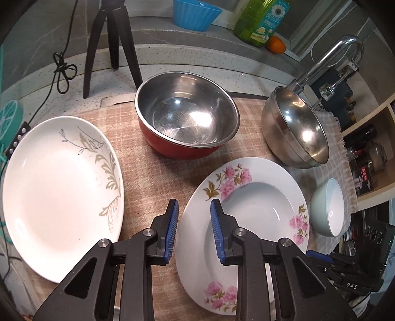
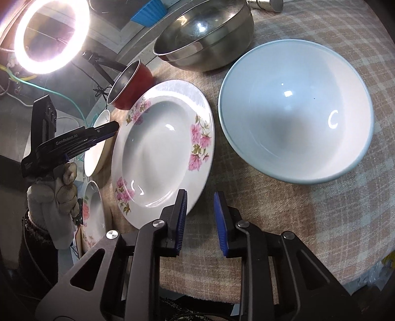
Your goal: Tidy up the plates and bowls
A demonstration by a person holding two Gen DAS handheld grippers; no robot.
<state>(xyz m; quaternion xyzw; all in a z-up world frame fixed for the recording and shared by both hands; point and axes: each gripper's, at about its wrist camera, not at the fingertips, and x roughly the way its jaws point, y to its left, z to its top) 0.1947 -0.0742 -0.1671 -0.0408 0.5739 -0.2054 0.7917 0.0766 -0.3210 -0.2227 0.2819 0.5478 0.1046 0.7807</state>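
Straddling the pink-flowered plate (image 1: 246, 222), the left tool (image 1: 193, 229) stands narrow, empty; the right tool (image 2: 200, 222), marked "DAS", gapes narrowly beside that plate, gripping nothing.

a black tripod (image 1: 108, 47), green bottle (image 1: 261, 22), orange (image 1: 276, 45), faucet (image 1: 328, 61) and lit ring light (image 2: 48, 37).

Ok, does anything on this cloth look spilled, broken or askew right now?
Nothing spilled or visibly broken. The pink-flowered white deep plate, the pale blue ceramic bowl, the red-sided steel bowl and the plain steel bowl all sit upright and empty on the checked cloth. The bowls' apparent tilt looks like lens distortion.
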